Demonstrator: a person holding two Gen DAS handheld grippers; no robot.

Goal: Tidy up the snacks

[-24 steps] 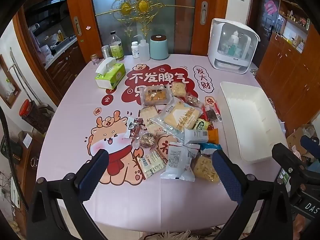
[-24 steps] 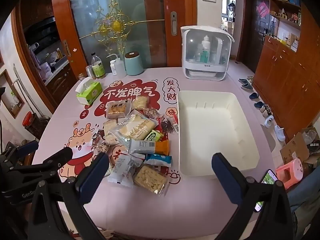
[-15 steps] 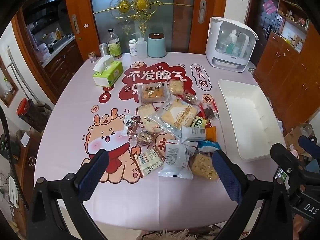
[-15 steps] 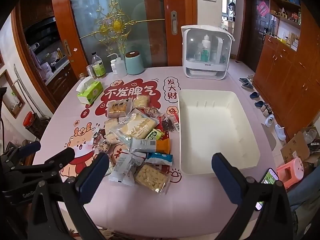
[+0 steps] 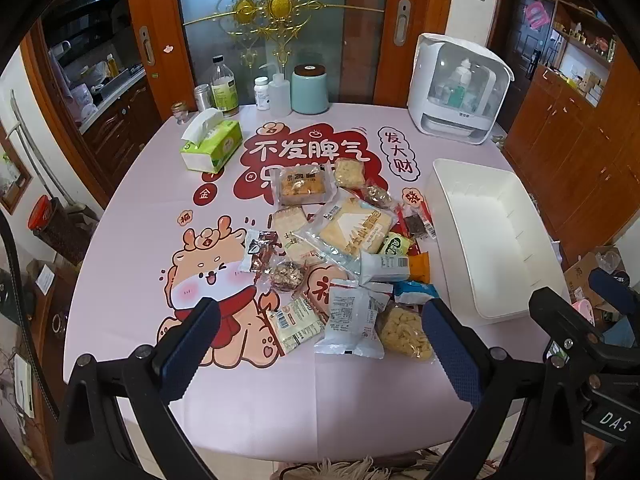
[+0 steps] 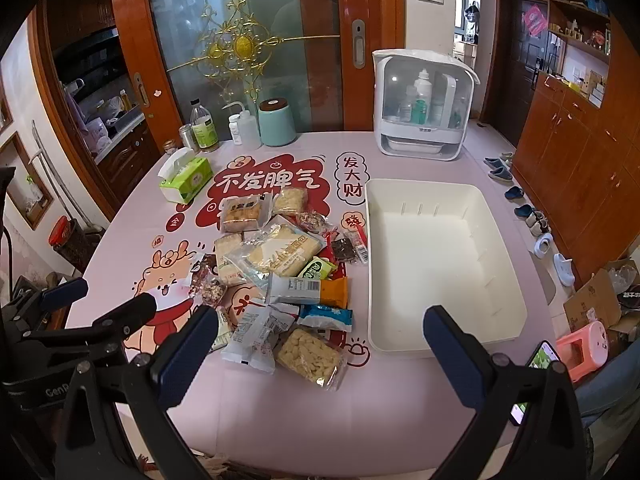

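A heap of several wrapped snacks (image 5: pixel 340 252) (image 6: pixel 280 276) lies mid-table on a pink printed cloth. Nearest the front edge are a white packet (image 5: pixel 352 320) and a clear bag of pale crackers (image 6: pixel 310 356). An empty white bin (image 6: pixel 444 272) (image 5: pixel 492 236) stands to the right of the heap. My left gripper (image 5: pixel 320 340) hovers open above the front of the heap, nothing between its fingers. My right gripper (image 6: pixel 320 348) hangs open above the table's near edge, between heap and bin, holding nothing. Each gripper shows at the edge of the other's view.
At the back stand a green tissue box (image 5: pixel 212 146), bottles and jars (image 5: pixel 224 88), a teal canister (image 5: pixel 310 88) and a white cabinet appliance (image 6: pixel 424 108). Shoes (image 6: pixel 520 212), a cardboard box and a pink stool (image 6: pixel 588 344) sit on the floor right of the table.
The left gripper has drawn back slightly, so the table sits a little farther off in its view. The right view is nearly the same. Both grippers stay open.
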